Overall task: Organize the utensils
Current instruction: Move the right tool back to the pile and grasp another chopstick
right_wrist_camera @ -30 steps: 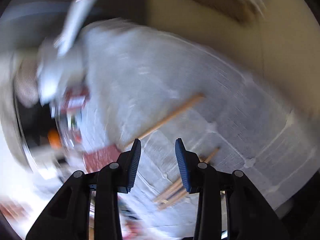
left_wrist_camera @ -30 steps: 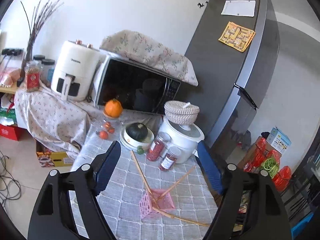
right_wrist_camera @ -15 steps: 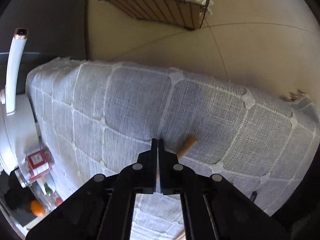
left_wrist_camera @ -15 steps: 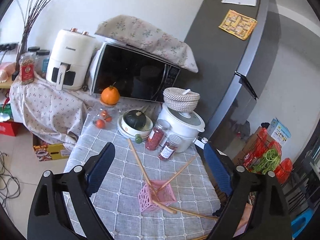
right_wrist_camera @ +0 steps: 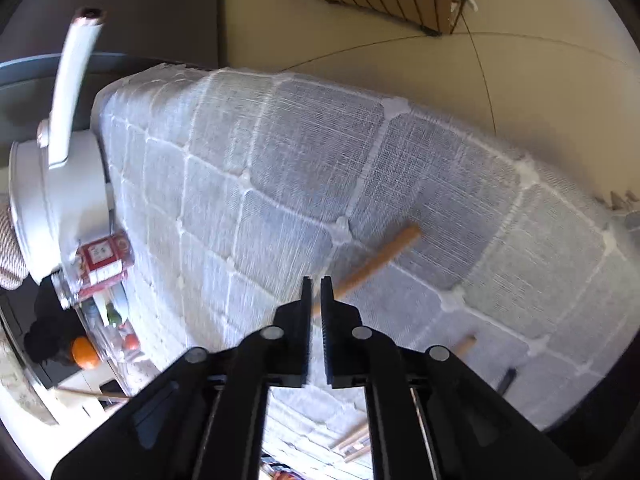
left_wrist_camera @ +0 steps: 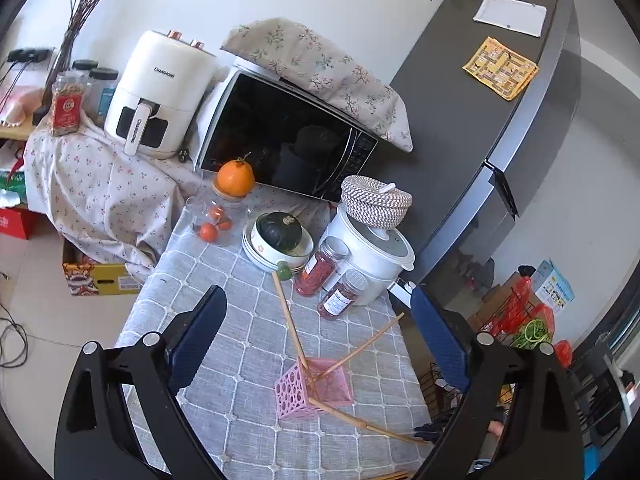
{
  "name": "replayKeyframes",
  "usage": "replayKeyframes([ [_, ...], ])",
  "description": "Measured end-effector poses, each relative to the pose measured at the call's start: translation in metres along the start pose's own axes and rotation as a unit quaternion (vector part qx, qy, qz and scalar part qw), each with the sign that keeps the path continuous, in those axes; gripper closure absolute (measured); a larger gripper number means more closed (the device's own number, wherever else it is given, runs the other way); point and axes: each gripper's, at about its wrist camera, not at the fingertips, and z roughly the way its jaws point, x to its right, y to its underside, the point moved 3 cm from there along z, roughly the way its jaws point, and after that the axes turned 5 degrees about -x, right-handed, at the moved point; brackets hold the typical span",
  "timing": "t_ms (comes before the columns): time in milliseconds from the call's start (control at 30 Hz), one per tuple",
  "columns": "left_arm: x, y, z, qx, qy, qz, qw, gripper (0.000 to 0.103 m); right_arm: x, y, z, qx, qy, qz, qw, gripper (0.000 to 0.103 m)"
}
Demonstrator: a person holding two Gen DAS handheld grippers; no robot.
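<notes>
A pink perforated holder (left_wrist_camera: pixel 316 388) stands on the grey checked tablecloth (left_wrist_camera: pixel 240 360). Two long wooden sticks (left_wrist_camera: pixel 288 316) lean in it, and a third stick (left_wrist_camera: pixel 360 420) rests against its front edge. My left gripper (left_wrist_camera: pixel 316 292) hovers above and before the holder, its jaws wide and still opening with nothing between them. My right gripper (right_wrist_camera: pixel 316 284) points down near the table's right edge. It grips the wooden stick (right_wrist_camera: pixel 376 260), whose free end juts past the tips, and its jaws are opening slightly.
At the table's far end stand a white rice cooker (left_wrist_camera: pixel 372 256), two spice jars (left_wrist_camera: pixel 320 268), a bowl with a dark squash (left_wrist_camera: pixel 280 240) and tomatoes (left_wrist_camera: pixel 208 232). Behind are a microwave (left_wrist_camera: pixel 288 136) and a fridge (left_wrist_camera: pixel 480 128). More sticks (right_wrist_camera: pixel 464 346) lie near the front edge.
My right gripper went from open above the sticks to shut on one stick, whose end now shows farther past the tips. The left gripper's jaws spread wider as it eased toward the table.
</notes>
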Motion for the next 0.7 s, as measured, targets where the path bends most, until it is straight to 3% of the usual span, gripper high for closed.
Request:
replayKeyframes([
  [67,0.003,0.002,0.003,-0.002,-0.008,0.012,0.9999,0.011,0.000,0.003,-0.009,0.010,0.007,-0.007,1.000,0.064],
  [100,0.004,0.004,0.005,-0.006,-0.008,0.014,0.9998,0.011,0.004,0.005,-0.009,0.015,0.014,-0.004,1.000,0.062],
  [267,0.003,0.009,0.013,-0.024,0.000,0.016,0.9996,0.010,0.029,-0.004,0.010,0.000,0.026,0.061,0.998,0.061],
  [467,-0.003,0.010,0.018,-0.036,0.009,0.007,0.9993,0.009,0.034,-0.015,0.016,0.028,0.041,0.136,0.989,0.061],
  [700,-0.007,0.013,0.028,-0.057,0.012,-0.002,0.9983,0.009,0.014,-0.013,0.020,0.054,0.126,0.143,0.980,0.062],
])
